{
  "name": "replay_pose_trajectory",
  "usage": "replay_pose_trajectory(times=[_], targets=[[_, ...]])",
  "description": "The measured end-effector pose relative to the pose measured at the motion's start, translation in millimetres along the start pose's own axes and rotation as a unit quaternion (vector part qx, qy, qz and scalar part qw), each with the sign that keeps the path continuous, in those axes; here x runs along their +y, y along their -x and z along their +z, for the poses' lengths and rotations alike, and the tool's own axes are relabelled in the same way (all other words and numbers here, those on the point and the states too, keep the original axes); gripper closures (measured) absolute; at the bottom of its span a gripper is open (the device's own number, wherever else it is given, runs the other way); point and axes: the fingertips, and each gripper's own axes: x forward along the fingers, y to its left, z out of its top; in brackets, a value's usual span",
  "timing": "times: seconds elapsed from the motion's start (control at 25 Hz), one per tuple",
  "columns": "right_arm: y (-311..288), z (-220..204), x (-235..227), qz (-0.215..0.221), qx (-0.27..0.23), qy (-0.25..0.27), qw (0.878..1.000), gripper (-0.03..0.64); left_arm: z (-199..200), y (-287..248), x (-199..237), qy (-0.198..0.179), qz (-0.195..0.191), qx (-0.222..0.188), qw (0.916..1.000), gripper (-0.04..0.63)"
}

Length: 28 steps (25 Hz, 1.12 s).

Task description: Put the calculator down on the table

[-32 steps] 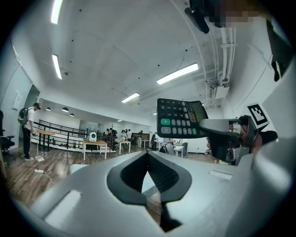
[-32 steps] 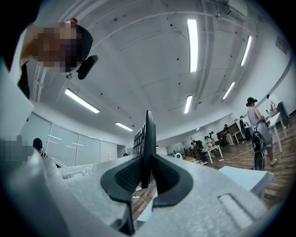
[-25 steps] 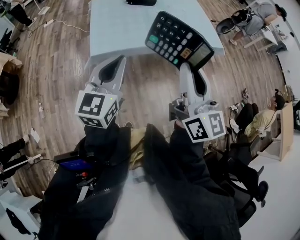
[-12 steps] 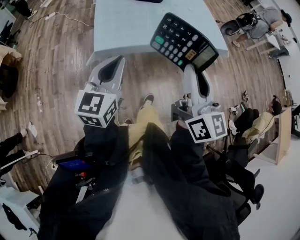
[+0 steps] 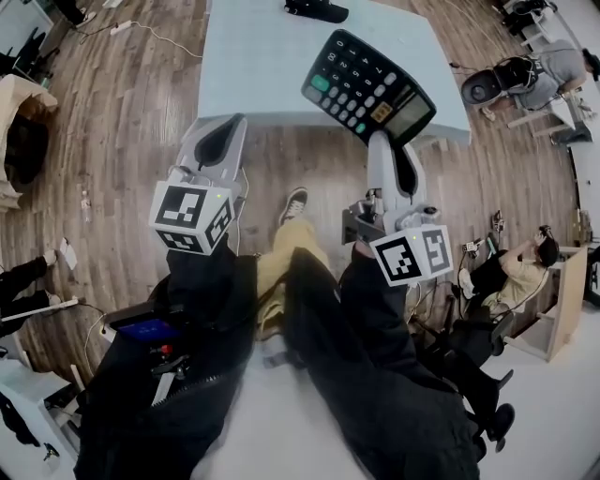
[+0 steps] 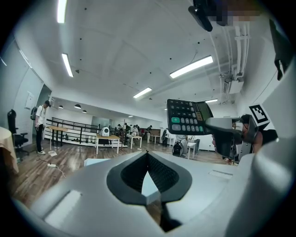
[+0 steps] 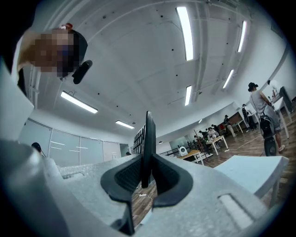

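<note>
A black calculator [image 5: 368, 86] with green and orange keys is held up in the air, tilted, over the near right edge of the pale blue table [image 5: 253, 66]. My right gripper [image 5: 380, 138] is shut on its lower end. In the right gripper view the calculator [image 7: 148, 134] stands edge-on between the jaws of the right gripper [image 7: 148, 157]. My left gripper [image 5: 240, 118] is shut and holds nothing, just short of the table's near left corner. The left gripper view shows the left gripper [image 6: 148, 152] with its tips touching, and the calculator [image 6: 187, 116] off to the right.
A black object [image 5: 317, 9] lies at the far edge of the table. Wooden floor surrounds it, with a cable [image 5: 155, 37] at the left. My shoe and tan trouser leg [image 5: 293, 208] show between the grippers. Seated people [image 5: 525, 80] and chairs are at the right.
Both grippers have moved forward toward the table, and the calculator now hangs over its near edge. A foot and tan trouser leg have stepped into view between the grippers.
</note>
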Motion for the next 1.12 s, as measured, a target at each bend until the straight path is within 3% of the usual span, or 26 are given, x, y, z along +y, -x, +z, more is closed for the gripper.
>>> replay_pose_trajectory(times=[0.48,0.84,1.12], targets=[[-85.6,-19.2,-106.7,0.005,0.024,-0.020,0.999,0.571,-22.2,-139.7,16.4,0.012,-0.006,0.023,0.9996,0.600],[-162.3,-2.8,-182.7,0.022,0.019,-0.041,0.999,0.571,3.0,-230.4,38.9,-0.008,0.018,0.036,0.9991,0.600],[-227.7,-19.8,-234.5,0.015,0.035,-0.066,0.997,0.571,3.0,-307.7,69.7,-0.011,0.021,0.064,0.9977,0.600]])
